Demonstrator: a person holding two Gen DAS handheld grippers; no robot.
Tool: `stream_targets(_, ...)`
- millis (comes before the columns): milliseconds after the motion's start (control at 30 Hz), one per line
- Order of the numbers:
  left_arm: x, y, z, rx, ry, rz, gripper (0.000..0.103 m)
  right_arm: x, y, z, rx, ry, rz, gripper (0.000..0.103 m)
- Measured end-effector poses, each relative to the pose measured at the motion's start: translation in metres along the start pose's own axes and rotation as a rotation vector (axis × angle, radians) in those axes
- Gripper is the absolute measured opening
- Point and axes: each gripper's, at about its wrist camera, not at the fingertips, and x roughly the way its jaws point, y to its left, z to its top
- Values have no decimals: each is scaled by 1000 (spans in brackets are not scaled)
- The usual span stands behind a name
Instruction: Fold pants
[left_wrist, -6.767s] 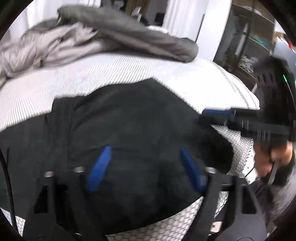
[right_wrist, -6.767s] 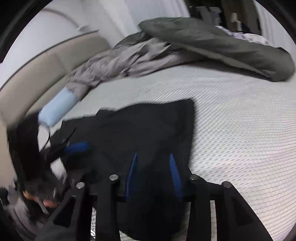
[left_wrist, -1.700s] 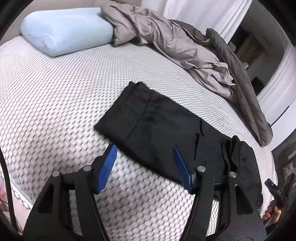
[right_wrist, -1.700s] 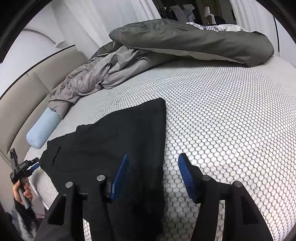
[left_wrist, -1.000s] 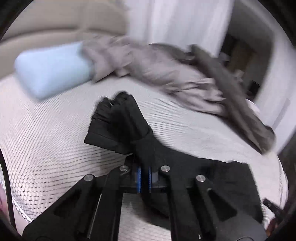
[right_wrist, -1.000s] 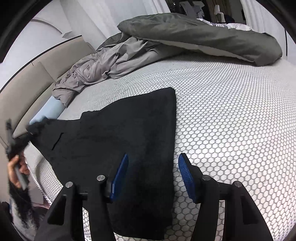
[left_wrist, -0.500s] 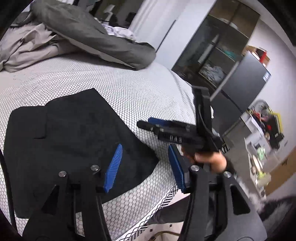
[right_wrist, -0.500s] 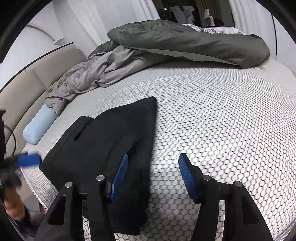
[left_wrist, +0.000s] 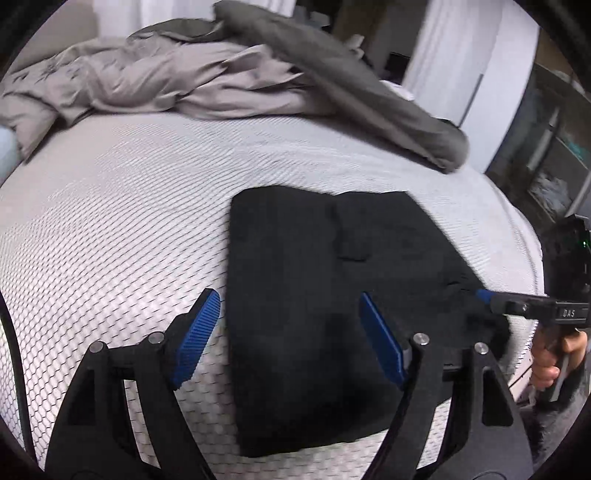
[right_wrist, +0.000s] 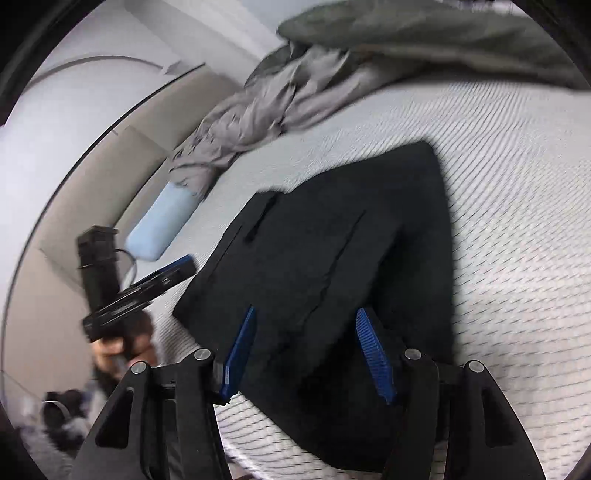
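At the bottom of the left wrist view the left gripper (left_wrist: 288, 332) has its jaws opening wide, nothing pressed between the blue pads; the near left edge of the pants (left_wrist: 317, 295) runs between them but is not pinched. A second ago those same jaws were clamped shut on a bunch of black cloth, lifted off the mattress (left_wrist: 110, 221). So the carried end has just been let go, and the cloth now lies flat.

In the lower middle of the right wrist view, the right gripper (right_wrist: 306, 350) holds its jaws at a middling gap, as it has for the past second, poised over the near end of the pants (right_wrist: 332, 266) without gripping.

The pants lie in the centre of both views as a compact dark block, layers stacked, with a pocket slit showing toward the upper left of the block in the right view. Earlier they stretched out as a long strip across the mattress; now they are roughly half that length. This looks like one fold across the length completed, with perhaps another fold or some smoothing left.

At the right edge of the left view the other tool and the hand (left_wrist: 554, 354) holding it sit just beside the block's right corner.

Farther back, a blue pillow (right_wrist: 162, 229) lies at the left, and a rumpled grey duvet (left_wrist: 221, 74) fills the top of both views, well apart from the pants.
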Motion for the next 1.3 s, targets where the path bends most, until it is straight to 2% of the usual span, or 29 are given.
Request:
stream_targets(133, 14, 26, -14, -20, 50, 22, 75, 26, -15, 0, 77, 70, -8, 58)
stream_targets(267, 23, 35, -22, -25, 88, 30, 75, 37, -19, 4, 92, 67, 6, 58)
stream_targets(367, 23, 35, -24, -27, 95, 16, 75, 42, -14, 7, 93, 48, -22, 56)
stream_targets(433, 24, 34, -24, -33, 104, -8, 75, 38, -6, 10, 67, 9, -51, 35)
stream_targets(467, 24, 32, -25, -28, 107, -28, 75, 36, -5, 14, 62, -8, -45, 32)
stream_targets(533, 21, 20, -26, 8, 106, -35, 75, 19, 5, 17, 32, -72, -55, 18)
stream_targets(633, 25, 13, -28, 52, 115, -27, 75, 20, 8, 19, 5, -42, -145, 19)
stream_targets(700, 28, 15, -27, 42, 125, -35, 75, 37, -5, 14, 44, 39, -181, 24)
stream_targets(767, 29, 18, -25, 24, 125, -39, 75, 33, -11, 13, 91, 25, -139, 27)
stream_targets(867, 29, 19, -21, 24, 120, -30, 75, 16, -5, 14, 68, -23, -111, 30)
stream_targets(1133, 32, 16, -16, 25, 123, -21, 75, -3, -1, 11, 101, -81, 85, 31)
stream_targets(1200, 25, 12, -22, 28, 122, -20, 75, -1, 2, 8, 90, -65, 82, 31)
stream_targets(1300, 24, 11, -24, 34, 124, -22, 75, 27, 9, 4, 44, 37, 15, 31)
